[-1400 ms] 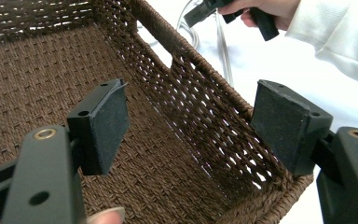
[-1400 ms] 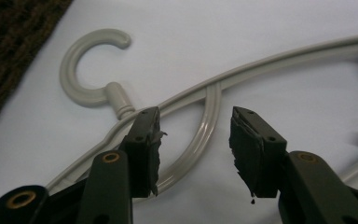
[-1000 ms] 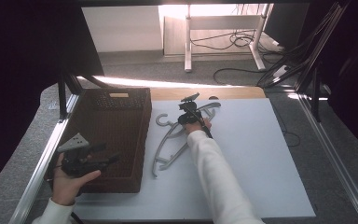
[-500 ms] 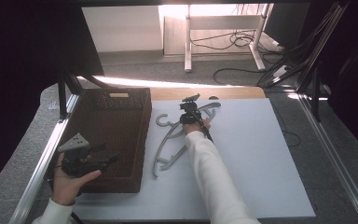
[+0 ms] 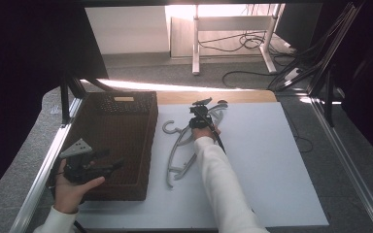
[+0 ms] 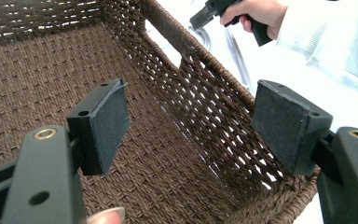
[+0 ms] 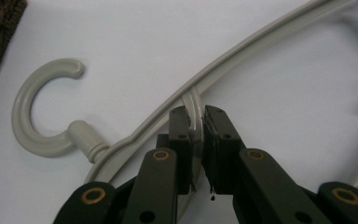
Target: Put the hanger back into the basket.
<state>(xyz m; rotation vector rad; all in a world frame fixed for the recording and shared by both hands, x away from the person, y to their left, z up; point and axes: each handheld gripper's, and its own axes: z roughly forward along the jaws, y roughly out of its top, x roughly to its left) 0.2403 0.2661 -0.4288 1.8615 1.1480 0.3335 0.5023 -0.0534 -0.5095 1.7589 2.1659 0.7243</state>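
Left claw [image 5: 108, 162]: held over the near end of the basket, jaws spread wide, nothing between the pads [image 6: 109, 119].
Basket [image 5: 126, 104]: dark brown wicker, on the left part of the table [image 5: 272, 160].
Hanger [image 5: 179, 145]: pale grey plastic, lying flat just right of the basket, hook [image 7: 42, 112] toward it.
Right claw [image 5: 205, 103]: jaws have just been closing; now pinched on a thin bar of the hanger near its neck.
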